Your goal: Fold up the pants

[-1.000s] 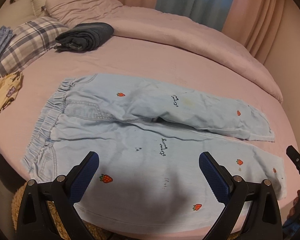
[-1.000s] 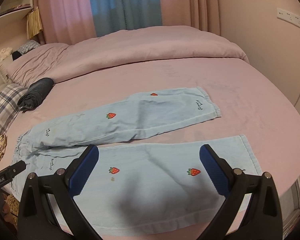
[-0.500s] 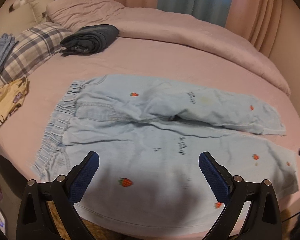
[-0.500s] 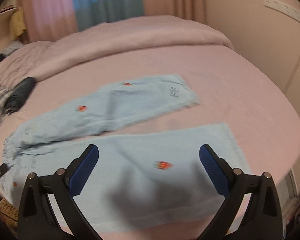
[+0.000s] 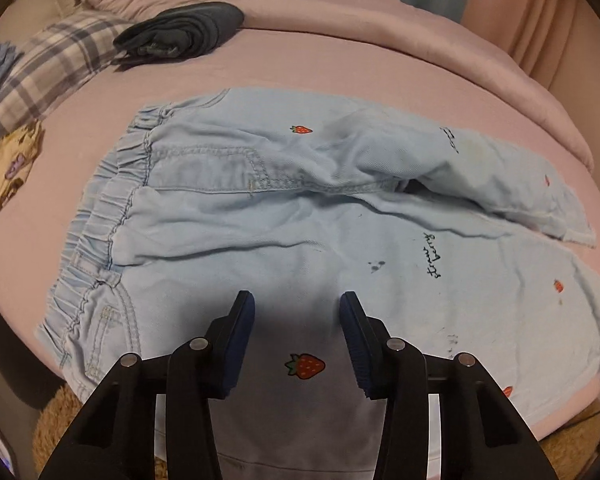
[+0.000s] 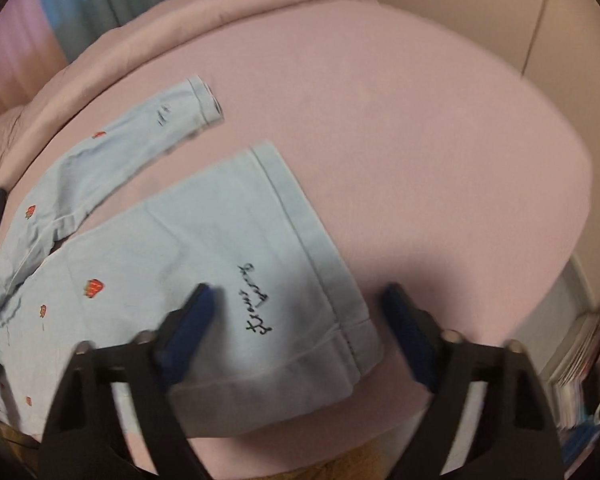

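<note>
The pants lie spread flat on the pink bed, pale blue with small red strawberries and black handwriting printed on them. The gathered waistband points toward the pillow end, and the two legs run away from it, parted in a narrow V with a strip of pink sheet between them. The nearer leg reaches the bed's edge on the side of both tools.

The left gripper hangs low over the upper part of the nearer leg, its blue-padded jaws drawn partly together with a clear gap between them; nothing is held, and a strawberry print shows in the gap below the pads.

The right gripper hovers over the hem end of the nearer leg, jaws spread wide. One pad sits over the cloth beside the black lettering, the other past the hem over bare sheet. It grips nothing; this view is blurred, so whether a pad touches the cloth cannot be told.

A folded dark garment rests near the plaid pillow. No containers are in view; some books or magazines stand beside the bed.
</note>
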